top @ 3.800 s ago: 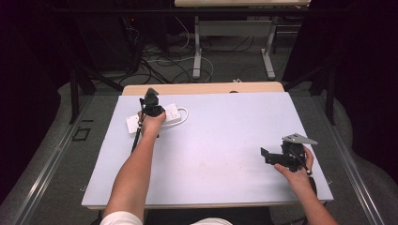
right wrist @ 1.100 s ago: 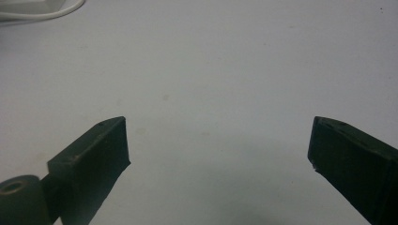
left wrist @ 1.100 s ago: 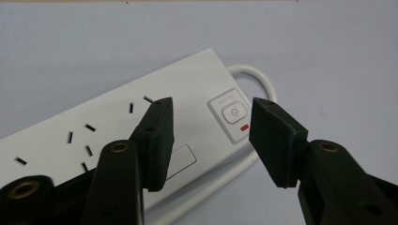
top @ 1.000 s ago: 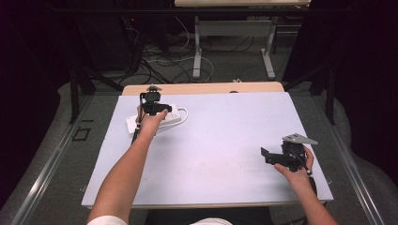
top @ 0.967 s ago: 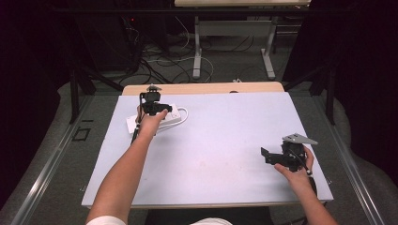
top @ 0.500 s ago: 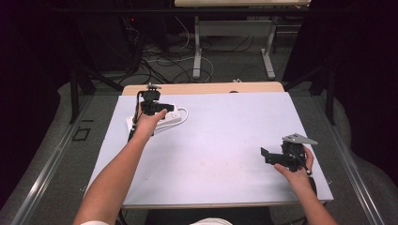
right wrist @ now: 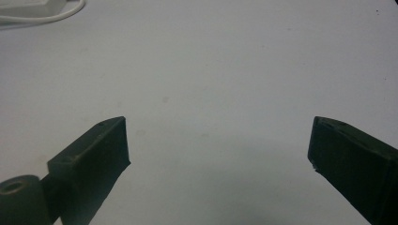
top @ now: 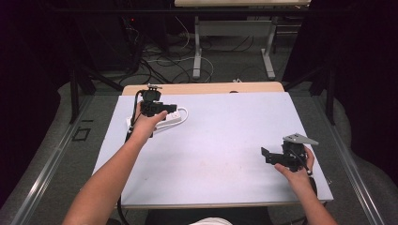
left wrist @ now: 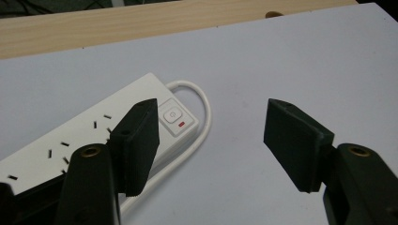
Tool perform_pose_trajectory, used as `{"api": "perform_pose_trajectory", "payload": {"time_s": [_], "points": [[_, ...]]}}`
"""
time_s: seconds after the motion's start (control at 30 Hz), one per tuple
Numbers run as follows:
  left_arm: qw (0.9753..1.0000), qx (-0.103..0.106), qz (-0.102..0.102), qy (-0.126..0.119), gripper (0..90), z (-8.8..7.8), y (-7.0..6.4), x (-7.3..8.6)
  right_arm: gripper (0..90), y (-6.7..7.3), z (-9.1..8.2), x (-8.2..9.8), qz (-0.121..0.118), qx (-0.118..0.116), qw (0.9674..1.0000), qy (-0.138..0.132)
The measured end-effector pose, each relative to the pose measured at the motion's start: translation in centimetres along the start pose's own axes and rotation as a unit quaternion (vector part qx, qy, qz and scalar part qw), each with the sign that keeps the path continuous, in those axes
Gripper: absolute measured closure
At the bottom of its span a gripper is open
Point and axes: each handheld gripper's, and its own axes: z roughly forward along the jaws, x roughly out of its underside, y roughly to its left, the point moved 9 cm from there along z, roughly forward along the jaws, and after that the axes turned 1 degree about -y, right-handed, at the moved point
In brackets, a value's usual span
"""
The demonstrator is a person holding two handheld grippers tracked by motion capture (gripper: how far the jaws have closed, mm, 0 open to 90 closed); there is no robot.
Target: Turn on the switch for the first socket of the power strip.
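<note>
A white power strip (top: 162,118) (left wrist: 89,136) lies at the far left of the white table (top: 220,136), its cord looped beside the end with the switch (left wrist: 173,117), which bears a red mark. My left gripper (top: 165,108) (left wrist: 211,140) hovers just above that end. Its jaws have just been opening, they stand open, and nothing is between them. My right gripper (top: 266,155) (right wrist: 218,159) rests low over the bare table at the near right, open and holding nothing. A corner of the strip (right wrist: 35,7) and its cord show at the top left of the right gripper view.
A wooden strip (top: 202,88) (left wrist: 141,21) runs along the table's far edge. Beyond it stand desk legs and loose cables (top: 169,56) on the floor. A black cable (top: 136,101) trails from the left gripper.
My left hand has lifted off the power strip and shifted toward the far edge, with its jaws spreading. The right hand and gripper have stayed where they were.
</note>
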Motion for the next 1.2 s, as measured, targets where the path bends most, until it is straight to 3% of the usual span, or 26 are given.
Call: {"api": "perform_pose_trajectory", "payload": {"time_s": [0.4, 0.53, 0.73, 1.0, 1.2], "points": [[0.9992, 0.022, 0.03, -0.012, 15.1, -1.4, -1.7, 0.3, 5.0, -0.1, 0.1, 0.1, 0.001, -0.002, 1.0, 0.001], [0.998, 0.039, 0.046, -0.018, 0.3, -2.0, -2.7, 0.4, 5.1, -0.1, 0.1, 0.1, 0.005, -0.003, 1.0, 0.0], [0.9964, 0.048, 0.064, -0.03, 0.2, -3.3, -3.5, 0.8, 5.1, 0.1, 0.0, 0.0, 0.006, -0.004, 1.0, -0.001], [0.9962, 0.049, 0.056, -0.044, 0.2, -4.3, -3.3, 1.5, 5.1, 0.1, 0.0, -0.3, -0.004, -0.005, 1.0, -0.005], [0.9969, 0.045, 0.03, -0.056, 0.2, -5.3, -2.8, 2.0, 5.1, 0.3, 0.1, -0.4, -0.002, -0.006, 1.0, -0.006]]}}
